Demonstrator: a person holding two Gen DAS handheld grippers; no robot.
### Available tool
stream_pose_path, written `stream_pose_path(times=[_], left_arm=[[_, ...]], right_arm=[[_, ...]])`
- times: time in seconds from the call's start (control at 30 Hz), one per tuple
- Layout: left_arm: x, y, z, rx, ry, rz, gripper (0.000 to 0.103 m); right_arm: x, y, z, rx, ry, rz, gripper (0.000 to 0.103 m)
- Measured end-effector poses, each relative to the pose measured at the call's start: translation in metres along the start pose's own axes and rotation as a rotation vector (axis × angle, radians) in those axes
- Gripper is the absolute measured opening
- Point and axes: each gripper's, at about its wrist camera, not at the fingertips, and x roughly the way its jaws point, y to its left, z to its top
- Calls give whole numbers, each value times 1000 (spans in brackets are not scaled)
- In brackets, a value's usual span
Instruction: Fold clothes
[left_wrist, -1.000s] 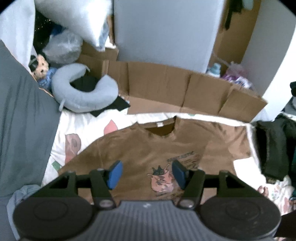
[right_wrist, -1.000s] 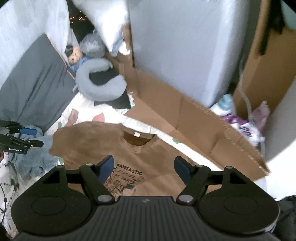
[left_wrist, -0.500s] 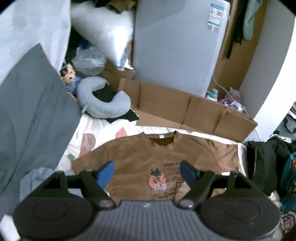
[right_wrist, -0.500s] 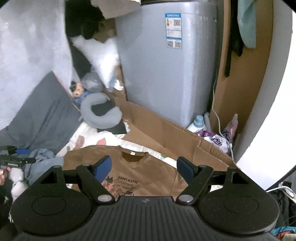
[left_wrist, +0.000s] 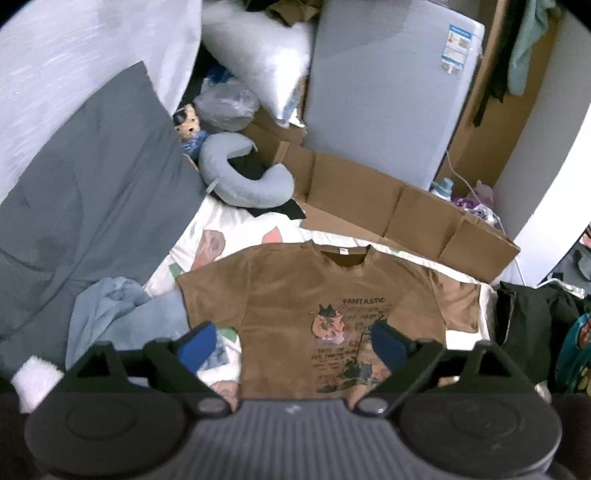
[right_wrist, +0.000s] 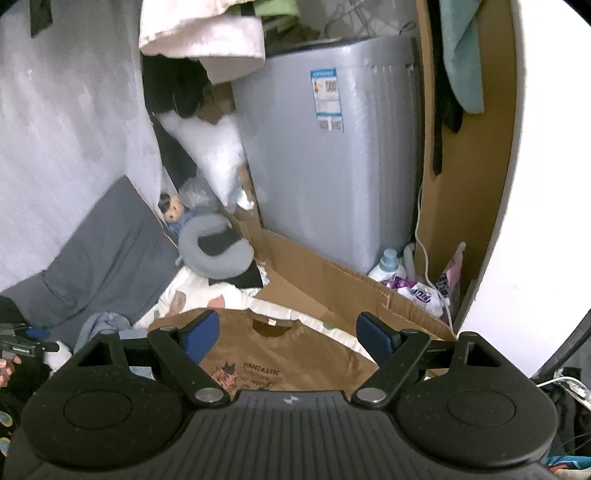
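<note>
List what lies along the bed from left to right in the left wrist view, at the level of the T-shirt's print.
Crumpled light blue garment → brown printed T-shirt spread flat → dark green-black heap of clothes → teal patterned item at the picture's right edge.

The brown T-shirt (left_wrist: 295, 302) carries the printed word "FANTASTIC" above a cartoon animal; the smaller lines under it are too blurred to read. On the grey washing machine (right_wrist: 332, 166) behind the T-shirt, a blue-and-white label (right_wrist: 327, 99) has illegible print.
</note>
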Motion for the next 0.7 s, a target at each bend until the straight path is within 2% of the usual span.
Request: stream_pose_path(times=[0.23,0.33,0.57,0.7], left_arm=[[10,24,-42,-44,-9,21,94],[15,36,-62,-62,1,27,94],[25,54,-102,-106,-41,64,94],[35,63,-125,-149,-24,65,94]], right_arm=[[0,-14,-79,-29,-5,-23,88],[9,-16,-112,-21,6,3,88],[11,-17,-179,13,-53,20,88],[19,-18,-214,34,-58,7,88]])
